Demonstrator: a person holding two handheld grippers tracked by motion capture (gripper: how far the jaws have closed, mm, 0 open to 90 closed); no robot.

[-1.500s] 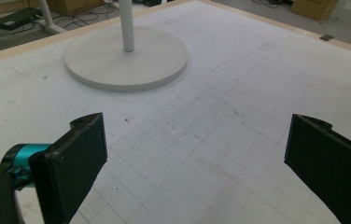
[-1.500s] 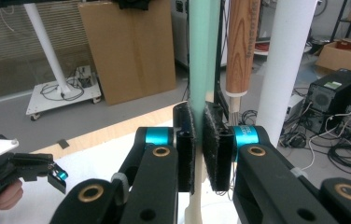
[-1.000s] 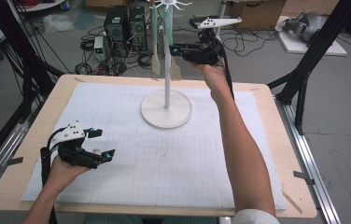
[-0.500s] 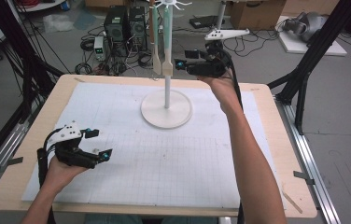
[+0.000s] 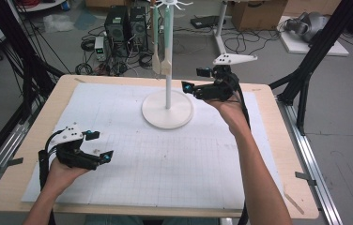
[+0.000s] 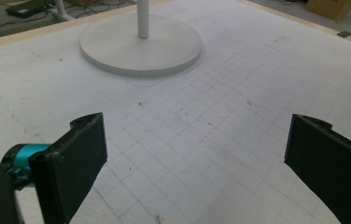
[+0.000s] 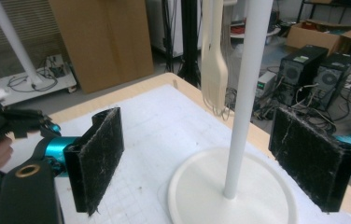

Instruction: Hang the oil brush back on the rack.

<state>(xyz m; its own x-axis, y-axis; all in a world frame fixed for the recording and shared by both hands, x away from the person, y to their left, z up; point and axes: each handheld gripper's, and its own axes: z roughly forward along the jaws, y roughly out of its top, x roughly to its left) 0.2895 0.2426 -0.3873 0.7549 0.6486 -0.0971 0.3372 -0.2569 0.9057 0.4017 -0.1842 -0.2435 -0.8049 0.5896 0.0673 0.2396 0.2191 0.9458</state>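
A white stand with a round base and a thin pole is at the table's far middle. Pale wooden utensils hang from its top. My right gripper hovers just right of the pole, pointing left at it. Its jaws have just been opening and hold nothing. In the right gripper view the pole and a hanging wooden fork lie beyond the open jaws. My left gripper rests open at the front left, and its jaws face the base.
A white gridded mat covers the wooden table. Black frame posts stand at both sides. Computer cases, cables and cardboard boxes lie on the floor behind the table.
My right gripper has drawn back from the hanging utensils, sinking towards the base and to the right, and its jaws have spread apart. The left hand has stayed put.
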